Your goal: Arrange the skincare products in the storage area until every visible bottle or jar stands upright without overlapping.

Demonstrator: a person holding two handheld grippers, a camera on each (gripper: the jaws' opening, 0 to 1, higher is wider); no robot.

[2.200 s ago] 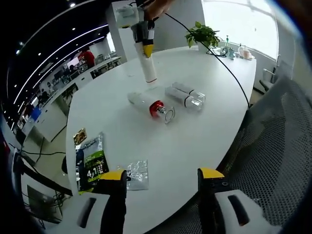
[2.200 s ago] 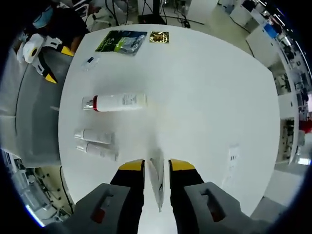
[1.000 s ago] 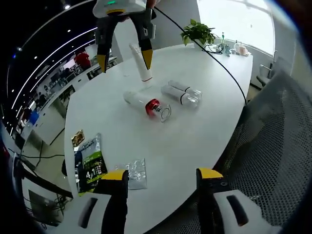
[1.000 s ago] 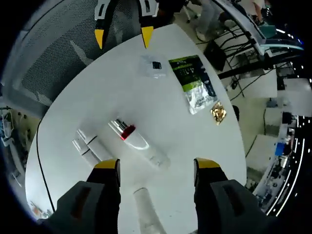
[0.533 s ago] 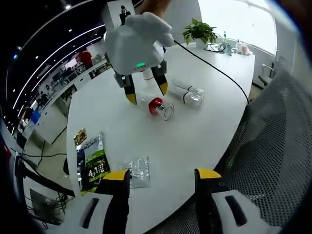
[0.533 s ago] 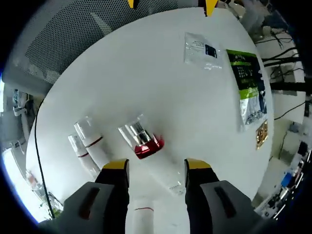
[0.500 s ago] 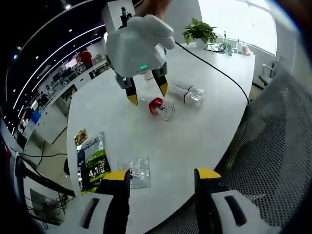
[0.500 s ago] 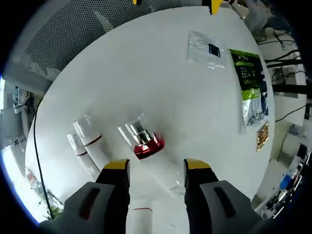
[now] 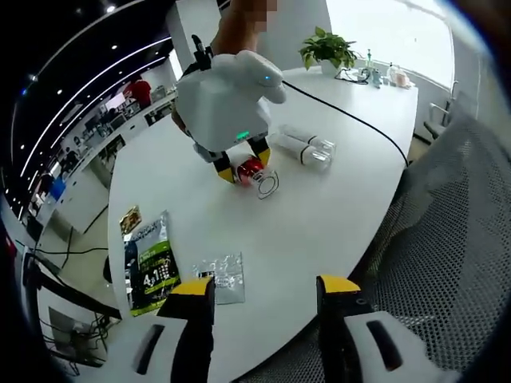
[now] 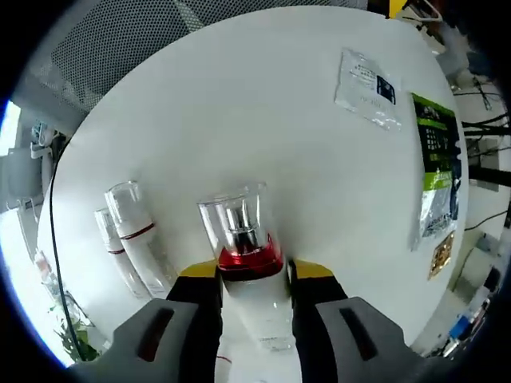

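Fingers (image 10: 204,279) of right gripper (image 10: 249,271) clamp bottle (image 10: 247,271) on white table (image 10: 263,120).

You're looking at a white pump bottle (image 10: 251,279) showing a red collar, yellow-tipped right gripper (image 10: 255,271), green-and-black sachet (image 9: 148,270).

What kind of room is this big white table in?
Probably an open-plan office or lab: the round white table has a grey mesh office chair beside it, a potted green plant on its far edge, and rows of desks under ceiling lights behind.
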